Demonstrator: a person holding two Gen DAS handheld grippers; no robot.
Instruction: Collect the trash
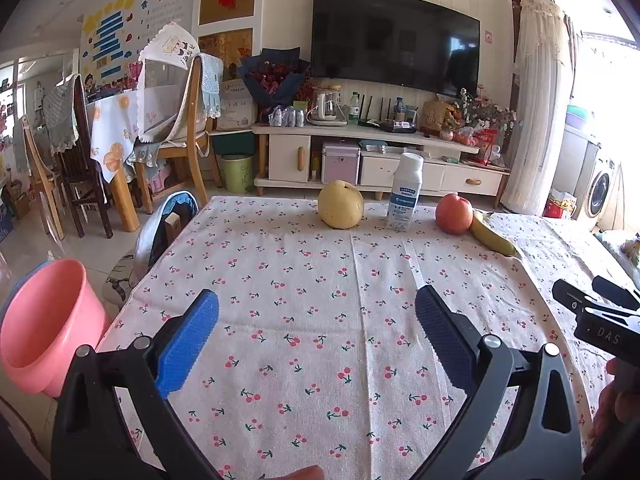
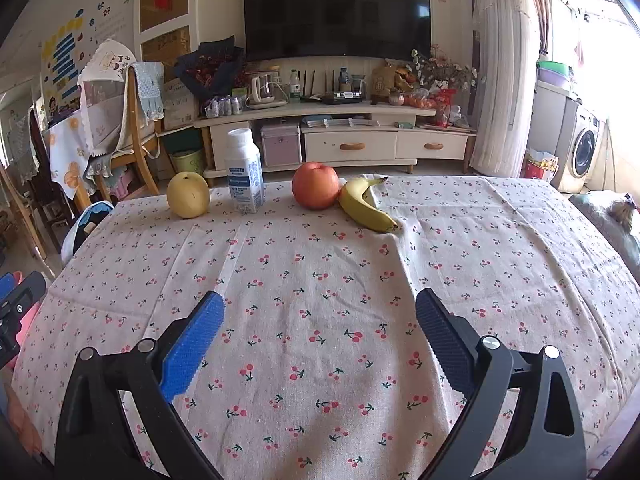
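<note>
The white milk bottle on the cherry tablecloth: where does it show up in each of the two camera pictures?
Left wrist view: the milk bottle stands at the table's far edge, right of centre, between the yellow pear and the apple.
Right wrist view: the milk bottle stands left of centre, again just right of the pear.
Shared landmark: the black TV on the wall behind.

Home living room, television [image 2: 337, 10], dining chairs [image 1: 188, 120]

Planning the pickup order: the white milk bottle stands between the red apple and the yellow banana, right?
Not quite. In the right wrist view the white milk bottle stands between the yellow pear and the red apple; the yellow banana lies beyond the apple.
</note>
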